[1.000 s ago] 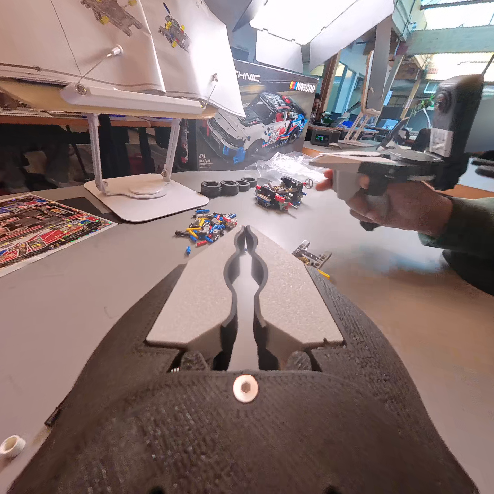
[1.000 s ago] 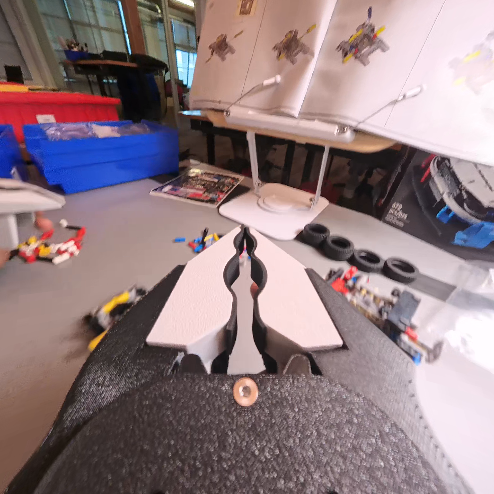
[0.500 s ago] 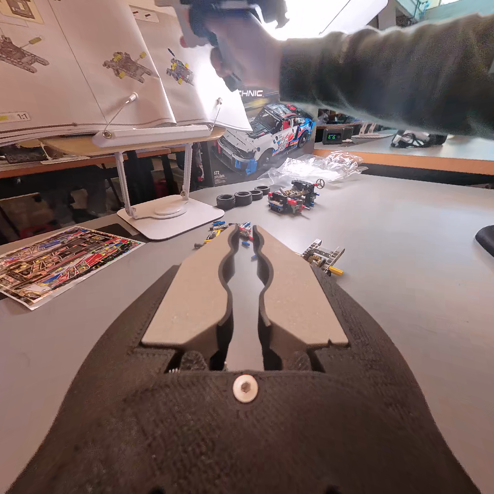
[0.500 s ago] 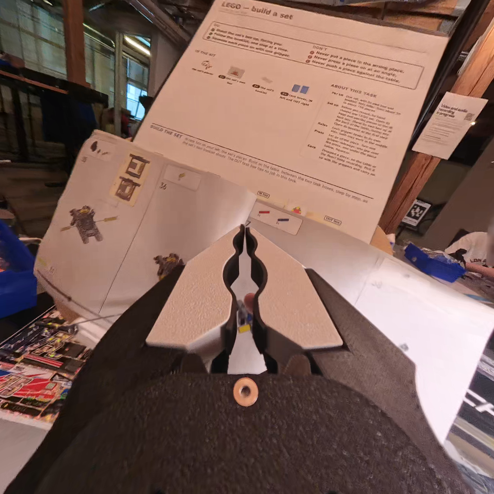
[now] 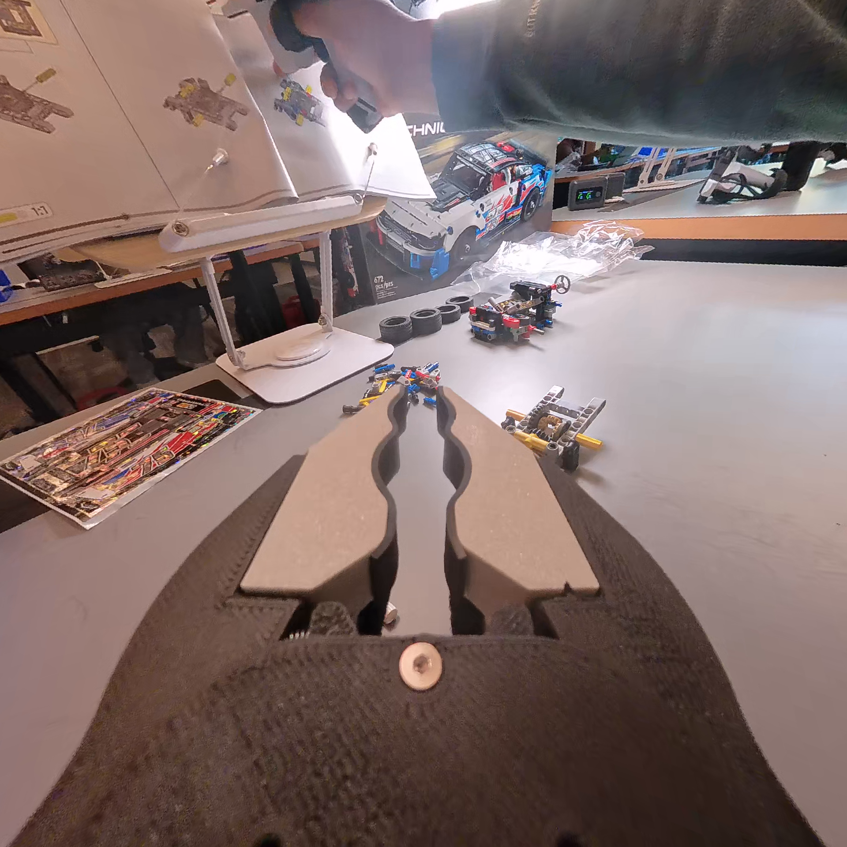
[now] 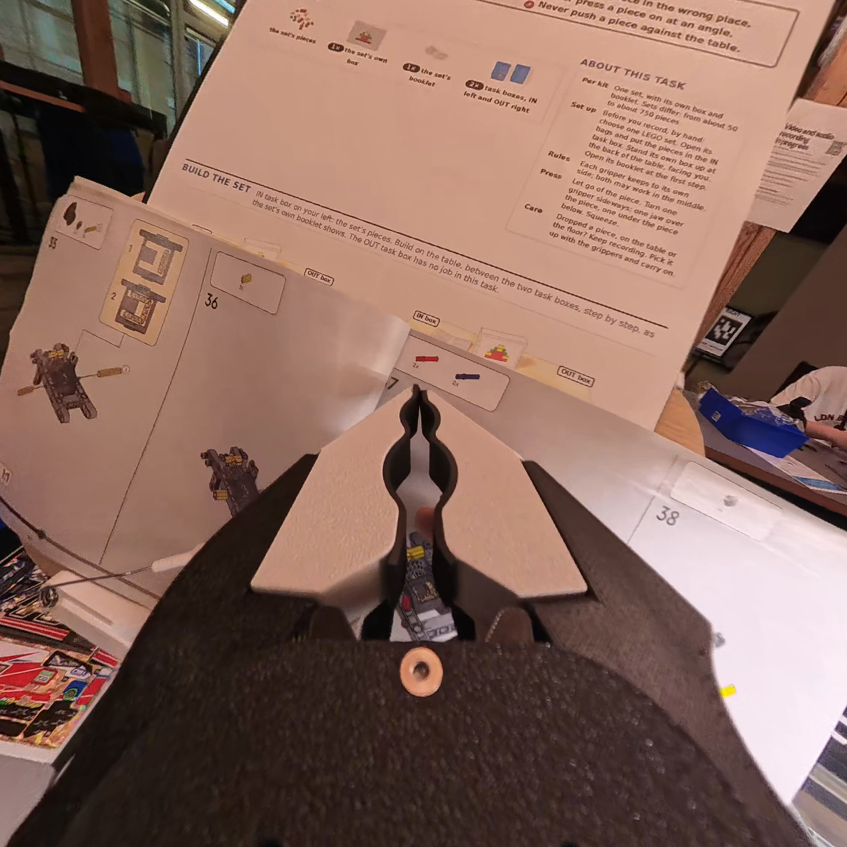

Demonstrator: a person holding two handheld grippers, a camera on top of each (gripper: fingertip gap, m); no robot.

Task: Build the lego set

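My left gripper (image 5: 419, 396) hangs low over the grey table (image 5: 687, 412), its jaws a little apart and empty. Just beyond its tips lies a pile of small loose pieces (image 5: 401, 373). A small grey frame with a gear and yellow axle (image 5: 557, 424) lies to its right. A larger chassis build (image 5: 513, 311) and several black tyres (image 5: 426, 318) sit farther back. My right gripper (image 6: 417, 395) is shut, with its tips against the open instruction booklet (image 6: 256, 389). I cannot tell whether it pinches a page. In the left wrist view a hand (image 5: 371, 68) holds it at the booklet (image 5: 137, 114).
The booklet rests on a white stand (image 5: 302, 366). The set's box (image 5: 467, 197) stands behind the tyres, next to a clear plastic bag (image 5: 563, 247). A sticker sheet (image 5: 123, 451) lies at the left. A large printed sheet (image 6: 458, 160) stands behind the booklet.
My right gripper rose from over the table up to the booklet and moved closer to the page. My left gripper's jaws went from shut to slightly open.
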